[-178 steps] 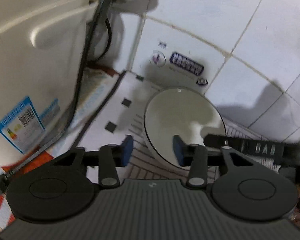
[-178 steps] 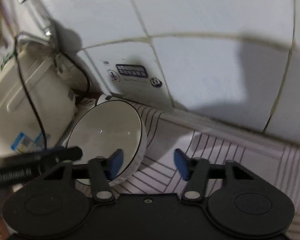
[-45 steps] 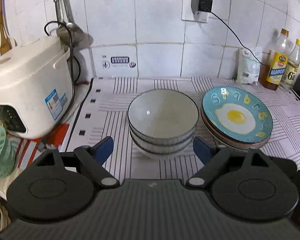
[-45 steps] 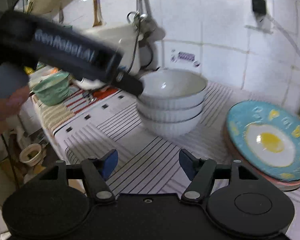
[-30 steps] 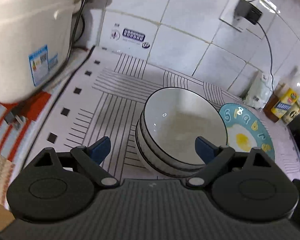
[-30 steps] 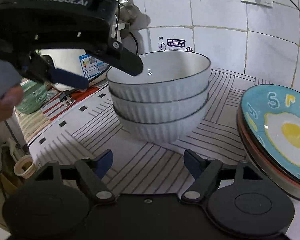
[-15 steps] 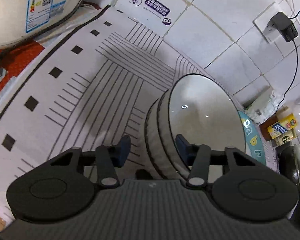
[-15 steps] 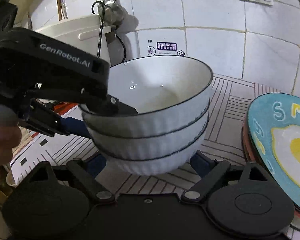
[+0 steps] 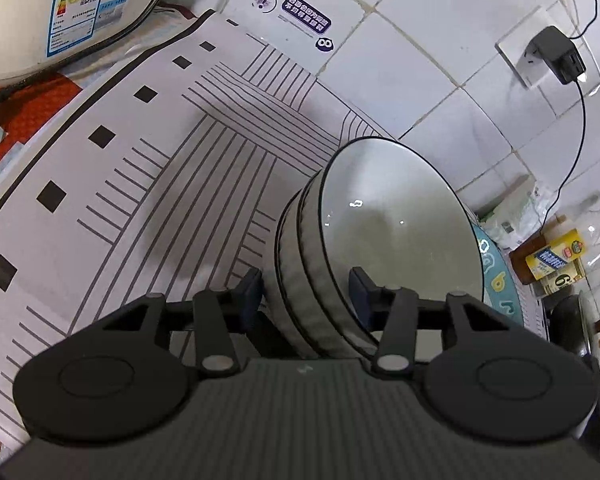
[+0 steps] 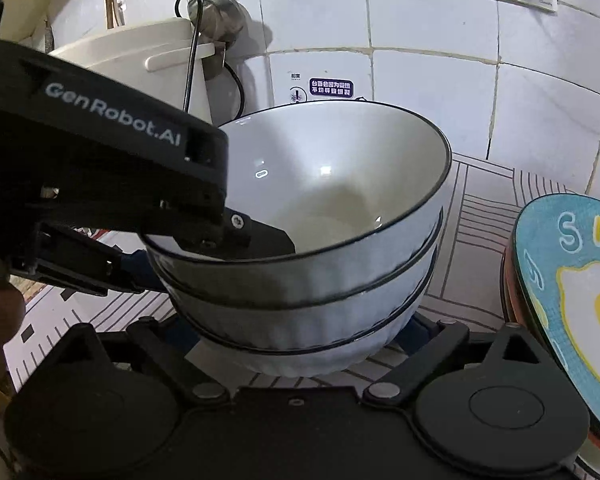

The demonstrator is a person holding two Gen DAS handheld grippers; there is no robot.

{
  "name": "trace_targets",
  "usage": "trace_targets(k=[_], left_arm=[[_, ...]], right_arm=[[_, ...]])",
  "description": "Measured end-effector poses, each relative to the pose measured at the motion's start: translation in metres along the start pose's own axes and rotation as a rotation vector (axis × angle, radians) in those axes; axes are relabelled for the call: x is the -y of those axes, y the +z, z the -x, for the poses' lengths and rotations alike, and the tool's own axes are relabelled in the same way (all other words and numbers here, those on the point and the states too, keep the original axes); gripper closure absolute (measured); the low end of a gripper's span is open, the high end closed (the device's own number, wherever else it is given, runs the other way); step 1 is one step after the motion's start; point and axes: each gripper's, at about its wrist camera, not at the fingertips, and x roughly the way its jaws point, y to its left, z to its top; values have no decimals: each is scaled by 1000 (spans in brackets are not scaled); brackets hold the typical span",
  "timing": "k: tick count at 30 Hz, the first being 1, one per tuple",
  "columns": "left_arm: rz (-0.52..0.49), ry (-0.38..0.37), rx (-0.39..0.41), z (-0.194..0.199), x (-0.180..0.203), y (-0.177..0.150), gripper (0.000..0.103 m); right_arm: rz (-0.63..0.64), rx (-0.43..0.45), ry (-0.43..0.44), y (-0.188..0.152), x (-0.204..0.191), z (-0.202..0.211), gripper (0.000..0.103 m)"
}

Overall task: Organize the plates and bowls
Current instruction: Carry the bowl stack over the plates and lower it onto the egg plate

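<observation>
Readable marks: a brand, plate letters, a bottle numeral.

"GenRobot.AI" stands in white on the black body of the left tongs (image 10: 236, 240), seen from the right wrist. The blue plate (image 10: 572, 280) carries pale letters "S" and "r" above its painted egg; from the left wrist its edge shows a "b". A bottle (image 9: 556, 258) with a yellow label bears a large "6"; the rest of that label is too small to read. The wall sticker (image 9: 306, 14) holds white characters on a dark panel beside an exclamation-mark sign, not legible. The cooker label (image 9: 82, 8) has a QR code, a coloured rating scale and small unreadable print.
</observation>
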Motion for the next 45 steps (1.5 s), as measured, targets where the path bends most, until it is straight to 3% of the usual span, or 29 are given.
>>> trace_targets(k=[9,16,25,34,45], left_arm=[[-47,3,3,12,10,-10,57],[-135,-2,-7,33,31,-13,57],[-287,-23,10,49,92,-11,57],[-320,-103,-46,30,138,-2,57],[-355,-168,-132,-18,183,-11,57]], right_arm=[[22,17,22,-5,1,9,5],[24,98,43,-11,4,29,6],[-24,181,18,-8,24,72,6],[-29,229,-44,-1,66,92,6],[-40,206,-126,-12,122,111,6]])
